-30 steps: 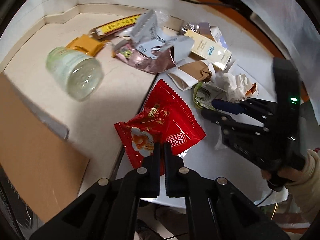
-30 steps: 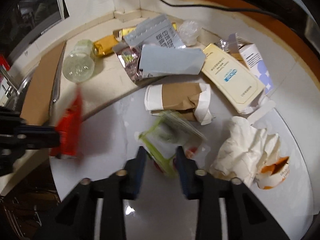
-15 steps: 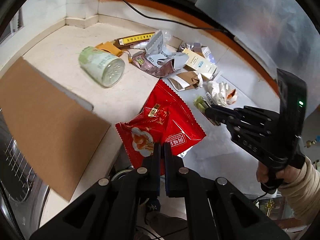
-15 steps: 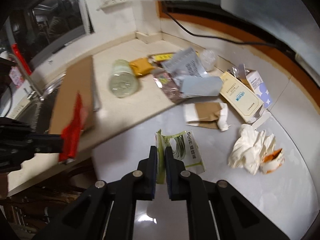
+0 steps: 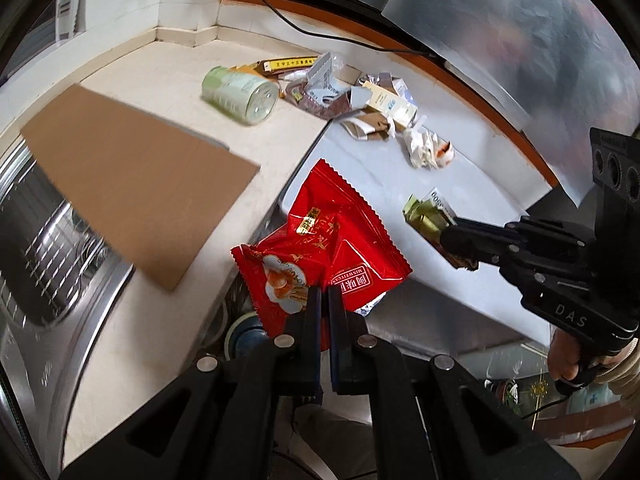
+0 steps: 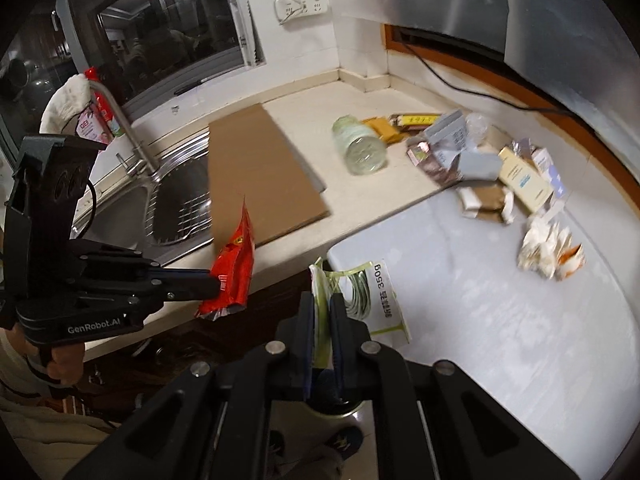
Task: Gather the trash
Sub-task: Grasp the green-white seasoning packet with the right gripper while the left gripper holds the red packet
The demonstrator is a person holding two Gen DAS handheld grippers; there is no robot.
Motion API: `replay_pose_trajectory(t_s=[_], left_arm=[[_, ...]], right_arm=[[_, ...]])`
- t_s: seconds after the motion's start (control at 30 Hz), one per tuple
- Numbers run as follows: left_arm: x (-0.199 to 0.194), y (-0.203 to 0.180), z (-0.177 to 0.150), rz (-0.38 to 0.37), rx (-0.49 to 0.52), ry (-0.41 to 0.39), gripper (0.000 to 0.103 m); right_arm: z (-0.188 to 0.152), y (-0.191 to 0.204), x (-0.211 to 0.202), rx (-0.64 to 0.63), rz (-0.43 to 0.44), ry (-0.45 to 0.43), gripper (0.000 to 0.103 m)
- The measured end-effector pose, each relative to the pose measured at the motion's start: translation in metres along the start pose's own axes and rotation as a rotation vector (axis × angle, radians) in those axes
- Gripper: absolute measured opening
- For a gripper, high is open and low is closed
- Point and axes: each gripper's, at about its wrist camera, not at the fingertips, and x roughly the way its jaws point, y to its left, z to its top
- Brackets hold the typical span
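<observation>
My left gripper (image 5: 323,296) is shut on a red snack wrapper (image 5: 328,240), held in the air past the counter's front edge; the same wrapper (image 6: 234,268) shows in the right wrist view. My right gripper (image 6: 323,304) is shut on a green-and-white food packet (image 6: 368,292), lifted off the white surface; in the left wrist view that packet (image 5: 426,212) sticks out of its jaws. More trash lies at the back: a pale green jar (image 5: 240,90) on its side, crumpled tissue (image 5: 424,146), a brown paper cup sleeve (image 5: 366,126), small boxes (image 5: 390,104) and foil wrappers (image 5: 316,96).
A cardboard sheet (image 5: 136,176) lies across the counter and partly over the steel sink (image 6: 176,200), whose tap (image 6: 120,120) stands at the left. A black cable (image 5: 340,36) runs along the back wall. A person's hand (image 5: 572,360) grips the right tool. The floor shows below the counter edge.
Both grippers pulled back from the trash pile and rose, carrying their wrappers. The right gripper closed on the green-and-white packet and lifted it off the white surface.
</observation>
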Motion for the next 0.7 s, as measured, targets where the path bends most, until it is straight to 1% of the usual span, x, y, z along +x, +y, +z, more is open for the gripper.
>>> replay_pose_trajectory(t_s=[0.1,0.2,0.33,0.53,0.7], left_arm=[[-0.006,0.007,-0.019,-0.008,0.006,0.010,0.001],[-0.010,0.013,-0.039,-0.019,0.019,0.023,0.001],[-0.009,0.019,-0.061,-0.032,0.029,0.037,0.001],[0.005,0.015,-0.086,-0.031,0.057,0.060,0.001],[0.027,0.010,-0.102,-0.002,0.068,0.081,0.001]], right_arm=[[-0.019,0.017,0.004,0.025,-0.001,0.037,0.007],[-0.036,0.027,0.013,0.062,0.001,0.084,0.007],[-0.061,0.037,0.024,0.108,-0.013,0.109,0.007],[-0.099,0.044,0.050,0.174,-0.028,0.142,0.007],[-0.131,0.036,0.079,0.254,-0.028,0.185,0.007]])
